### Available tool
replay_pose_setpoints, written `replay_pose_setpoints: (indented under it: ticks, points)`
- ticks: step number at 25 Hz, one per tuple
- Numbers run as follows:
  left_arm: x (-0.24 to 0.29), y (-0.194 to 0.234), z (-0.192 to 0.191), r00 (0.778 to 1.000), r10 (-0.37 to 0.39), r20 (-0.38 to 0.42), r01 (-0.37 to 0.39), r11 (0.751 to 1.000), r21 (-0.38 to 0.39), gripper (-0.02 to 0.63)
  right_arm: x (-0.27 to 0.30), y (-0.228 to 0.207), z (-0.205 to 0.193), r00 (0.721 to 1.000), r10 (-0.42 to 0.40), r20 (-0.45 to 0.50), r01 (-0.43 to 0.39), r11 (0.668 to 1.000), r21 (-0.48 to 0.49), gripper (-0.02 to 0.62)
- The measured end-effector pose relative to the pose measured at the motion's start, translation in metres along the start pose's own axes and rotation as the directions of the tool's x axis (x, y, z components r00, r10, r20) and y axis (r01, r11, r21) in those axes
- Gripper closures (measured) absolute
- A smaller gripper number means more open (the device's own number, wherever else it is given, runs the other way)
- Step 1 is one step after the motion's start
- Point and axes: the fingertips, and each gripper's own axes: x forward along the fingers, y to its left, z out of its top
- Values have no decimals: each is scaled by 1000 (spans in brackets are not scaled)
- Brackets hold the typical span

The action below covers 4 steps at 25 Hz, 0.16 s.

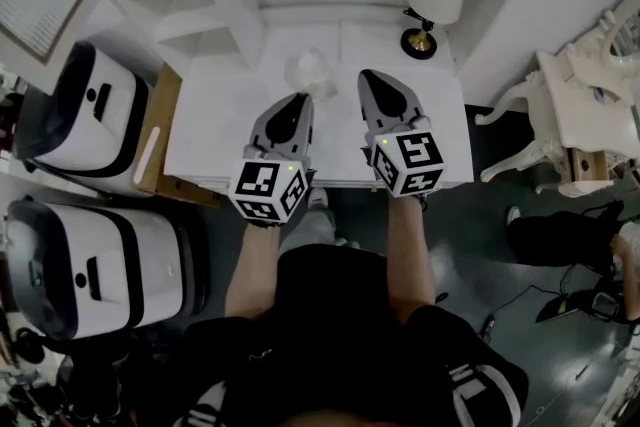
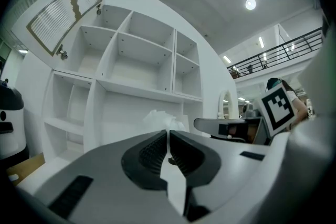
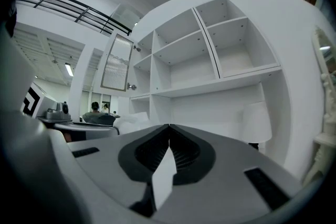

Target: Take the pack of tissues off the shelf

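Observation:
The pack of tissues point(image 1: 310, 73) is a white, crumpled soft pack. It lies on the broad lower surface of the white shelf unit point(image 1: 230, 10), below the open compartments. My left gripper point(image 1: 299, 99) hovers just in front of the pack, jaws shut with nothing between them. In the left gripper view the pack point(image 2: 164, 119) shows right behind the closed tips point(image 2: 168, 132). My right gripper point(image 1: 367, 76) is to the pack's right, also shut and empty. From the right gripper view the pack point(image 3: 130, 122) lies to the left of the tips point(image 3: 169, 126).
A table lamp point(image 1: 432, 0) with a white shade stands at the back right of the surface. Two white-and-black machines point(image 1: 85, 110) sit on the floor to the left beside a cardboard sheet point(image 1: 155, 135). A white chair point(image 1: 575, 105) is at the right.

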Motion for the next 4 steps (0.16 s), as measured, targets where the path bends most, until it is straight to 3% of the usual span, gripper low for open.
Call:
replay_pose_setpoints:
  ticks: [4]
  points:
    - [0,0,-2,1000,-4,-5,4,1000,-9,578,1,0,0,1000,0,-2,0,1000,-1,577]
